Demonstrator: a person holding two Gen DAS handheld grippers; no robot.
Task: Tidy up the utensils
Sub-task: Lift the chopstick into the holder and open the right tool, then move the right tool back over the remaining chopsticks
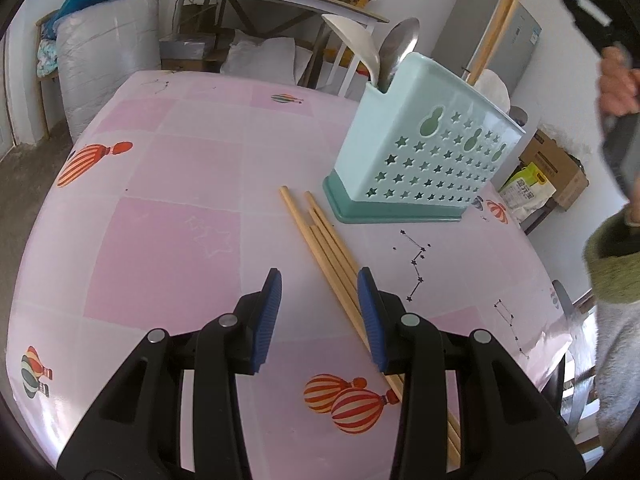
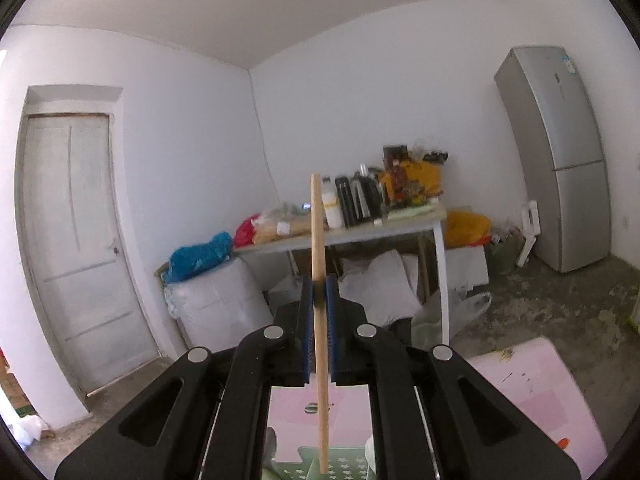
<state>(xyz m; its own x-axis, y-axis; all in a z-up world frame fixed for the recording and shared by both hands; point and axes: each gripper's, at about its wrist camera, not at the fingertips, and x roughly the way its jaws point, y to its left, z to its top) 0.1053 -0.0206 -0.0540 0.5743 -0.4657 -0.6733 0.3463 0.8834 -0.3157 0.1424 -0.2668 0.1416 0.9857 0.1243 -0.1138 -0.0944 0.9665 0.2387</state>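
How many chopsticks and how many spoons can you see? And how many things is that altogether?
Chopsticks: 5 (3 lying on the table, 1 standing in the green holder, 1 in the right hand-held gripper)
Spoons: 2 (a ladle and a metal spoon, both in the holder)
Total: 7

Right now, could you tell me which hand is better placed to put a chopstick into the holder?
Right. The right gripper grips a chopstick upright above the holder.

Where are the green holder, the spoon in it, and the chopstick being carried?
green holder (image 1: 424,160): left wrist view, star-pierced front wall.
spoon (image 1: 396,46): left wrist view, bowl above rim.
chopstick (image 2: 317,240): right wrist view, shaft above pads.
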